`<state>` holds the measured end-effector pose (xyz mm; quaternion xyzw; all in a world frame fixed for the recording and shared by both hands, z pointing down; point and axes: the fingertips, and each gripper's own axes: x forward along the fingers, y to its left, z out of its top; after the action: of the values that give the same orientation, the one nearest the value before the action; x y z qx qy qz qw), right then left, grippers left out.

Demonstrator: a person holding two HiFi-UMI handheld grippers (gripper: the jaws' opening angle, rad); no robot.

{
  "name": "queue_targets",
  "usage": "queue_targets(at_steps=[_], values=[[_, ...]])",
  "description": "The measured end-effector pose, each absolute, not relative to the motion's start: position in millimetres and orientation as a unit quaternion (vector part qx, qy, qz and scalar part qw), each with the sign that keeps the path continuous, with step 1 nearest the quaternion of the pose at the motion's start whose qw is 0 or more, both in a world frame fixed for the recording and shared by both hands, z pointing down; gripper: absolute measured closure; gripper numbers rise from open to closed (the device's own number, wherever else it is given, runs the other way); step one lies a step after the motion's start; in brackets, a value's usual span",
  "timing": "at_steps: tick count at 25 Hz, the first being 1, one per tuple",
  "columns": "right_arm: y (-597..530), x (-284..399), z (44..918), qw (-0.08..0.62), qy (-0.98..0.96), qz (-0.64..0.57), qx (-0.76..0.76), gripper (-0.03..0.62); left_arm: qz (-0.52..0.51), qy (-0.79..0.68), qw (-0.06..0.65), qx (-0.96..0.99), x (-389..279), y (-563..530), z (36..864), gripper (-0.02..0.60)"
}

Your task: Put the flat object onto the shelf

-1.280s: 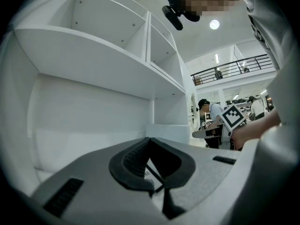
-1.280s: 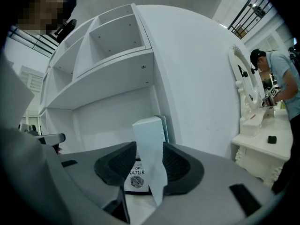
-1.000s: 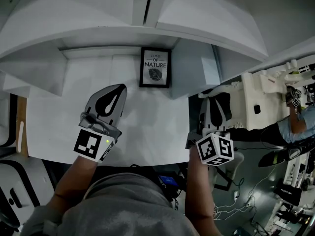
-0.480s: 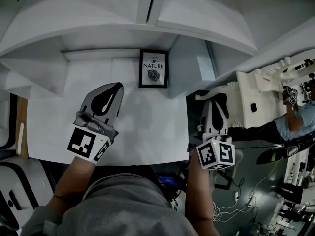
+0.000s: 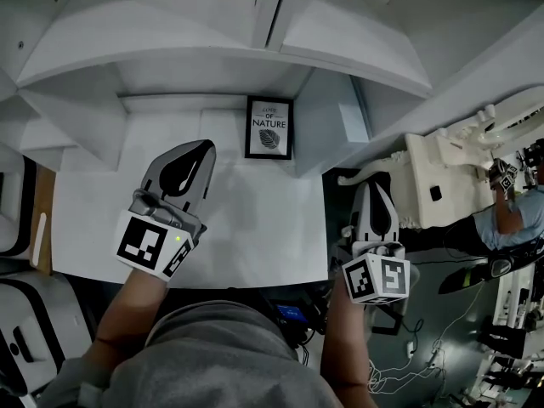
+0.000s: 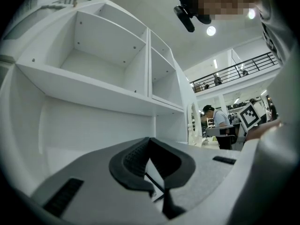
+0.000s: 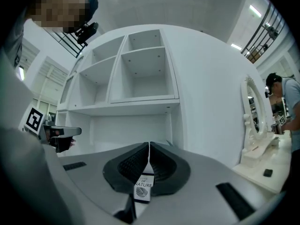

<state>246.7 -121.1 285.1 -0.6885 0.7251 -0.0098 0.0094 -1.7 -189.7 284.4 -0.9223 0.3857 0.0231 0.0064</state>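
A black-framed print reading "love of nature" [image 5: 269, 127] stands upright at the back of the white desk top [image 5: 255, 219], under the lowest board of the white shelf unit [image 5: 212, 58]. My left gripper [image 5: 203, 149] hovers over the desk, left of and nearer than the print, shut with nothing in it. My right gripper [image 5: 375, 189] is off the desk's right edge, shut and holding nothing. In the right gripper view the print [image 7: 143, 187] shows far off below the closed tips [image 7: 149, 145]. The left gripper view has its closed tips [image 6: 150, 140] before the shelf compartments [image 6: 93, 88].
The shelf unit's side panel [image 5: 327, 126] bounds the desk nook on the right. White ornate furniture [image 5: 442, 177] stands right of it. A person [image 5: 510, 211] is at the far right. Cables [image 5: 425, 338] lie on the floor.
My right gripper's jaws have closed, and it has drawn slightly back and right beside the desk edge. The left gripper has barely moved.
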Motion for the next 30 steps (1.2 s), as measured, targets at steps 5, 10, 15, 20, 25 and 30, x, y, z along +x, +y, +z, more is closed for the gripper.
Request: queue_targets(at_steps=[5, 10, 15, 20, 25, 30], values=[[-113, 235, 269, 0.015, 0.735, 0.002, -0.678, 0.562, 0.022, 0.391, 0.013, -0.92, -8, -184, 278, 0.574], [-107, 225, 257, 0.019, 0.744, 0.011, -0.668, 0.562, 0.021, 0.392, 0.016, -0.92, -17, -181, 272, 0.574], [-101, 212, 252, 0.019, 0.751, 0.017, -0.66, 0.562, 0.036, 0.396, 0.028, -0.917, -29, -176, 257, 0.574], [-99, 200, 244, 0.019, 0.76, 0.028, -0.649, 0.562, 0.042, 0.396, 0.032, -0.917, -36, -174, 247, 0.574], [-97, 189, 238, 0.021, 0.768, 0.044, -0.639, 0.562, 0.05, 0.394, 0.034, -0.917, -38, -175, 244, 0.574], [-96, 186, 234, 0.04, 0.771, 0.045, -0.634, 0.562, 0.059, 0.396, 0.038, -0.916, -38, -174, 242, 0.574]])
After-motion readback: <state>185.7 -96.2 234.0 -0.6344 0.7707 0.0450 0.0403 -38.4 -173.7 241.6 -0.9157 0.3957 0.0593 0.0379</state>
